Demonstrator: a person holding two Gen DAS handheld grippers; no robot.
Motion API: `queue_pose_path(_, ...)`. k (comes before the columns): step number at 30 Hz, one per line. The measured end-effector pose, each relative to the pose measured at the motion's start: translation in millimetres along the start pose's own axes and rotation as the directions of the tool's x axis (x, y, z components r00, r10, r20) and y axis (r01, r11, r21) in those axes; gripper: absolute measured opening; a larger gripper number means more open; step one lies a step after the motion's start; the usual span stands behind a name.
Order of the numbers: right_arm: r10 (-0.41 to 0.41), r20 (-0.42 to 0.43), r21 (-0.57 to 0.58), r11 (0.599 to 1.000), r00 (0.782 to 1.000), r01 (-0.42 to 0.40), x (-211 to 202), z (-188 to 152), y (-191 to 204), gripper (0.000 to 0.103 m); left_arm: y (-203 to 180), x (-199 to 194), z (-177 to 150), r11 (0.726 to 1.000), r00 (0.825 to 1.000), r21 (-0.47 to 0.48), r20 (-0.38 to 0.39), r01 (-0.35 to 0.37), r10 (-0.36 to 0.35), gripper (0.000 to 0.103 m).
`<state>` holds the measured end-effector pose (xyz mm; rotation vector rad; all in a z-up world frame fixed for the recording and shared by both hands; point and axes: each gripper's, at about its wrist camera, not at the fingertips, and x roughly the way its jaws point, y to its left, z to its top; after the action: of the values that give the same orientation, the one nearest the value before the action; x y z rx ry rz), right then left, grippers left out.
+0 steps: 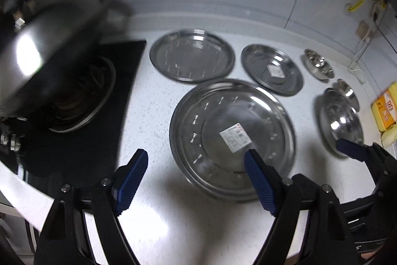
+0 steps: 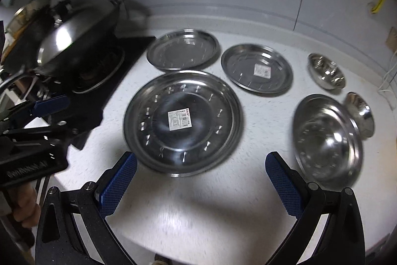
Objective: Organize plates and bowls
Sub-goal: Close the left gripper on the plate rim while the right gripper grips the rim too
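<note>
White speckled counter (image 2: 198, 215): large steel plate (image 2: 183, 122) lies flat, rim up, label facing me; round, so no long axis. My left gripper (image 1: 196, 180) and right gripper (image 2: 201, 180) hover above it, both spread wide, holding nothing.

Both views are lit from above by cool, fairly dim light, and a bright patch of glare is thrown on the white countertop (image 2: 188, 220) just in front of the large plate (image 2: 182, 123). Motion blur is smeared over the steel rims, worst on the wok (image 1: 49, 54) left of that plate. Straight lines are bowed and corners blackened by the fisheye lens.
</note>
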<state>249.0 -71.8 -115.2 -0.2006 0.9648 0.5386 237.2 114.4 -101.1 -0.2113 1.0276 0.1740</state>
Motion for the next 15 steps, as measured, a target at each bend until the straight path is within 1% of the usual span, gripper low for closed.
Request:
queue_pose_path(3, -0.011, -0.044, 0.039, 0.999, 0.999, 0.013, 25, 8, -5, 0.102, 8, 28, 5, 1.0, 0.999, -0.015, -0.039, 0.013, -0.014, 0.08)
queue_pose_path(6, -0.016, -0.079, 0.073, 0.997, 0.997, 0.021, 43, 13, -12, 0.102, 13, 50, 10, 0.999, 0.997, -0.029, -0.068, 0.042, -0.044, 0.08)
queue_pose_path(12, -0.032, -0.125, 0.112, 0.993, 0.992, 0.046, 71, 20, -23, 0.102, 20, 80, 17, 0.996, 0.99, -0.064, -0.126, 0.063, -0.071, 0.08)
queue_pose_path(15, -0.05, -0.143, 0.125, 0.99, 0.988, 0.069, 80, 24, -30, 0.102, 20, 89, 21, 0.996, 0.988, -0.063, -0.137, 0.061, -0.069, 0.08)
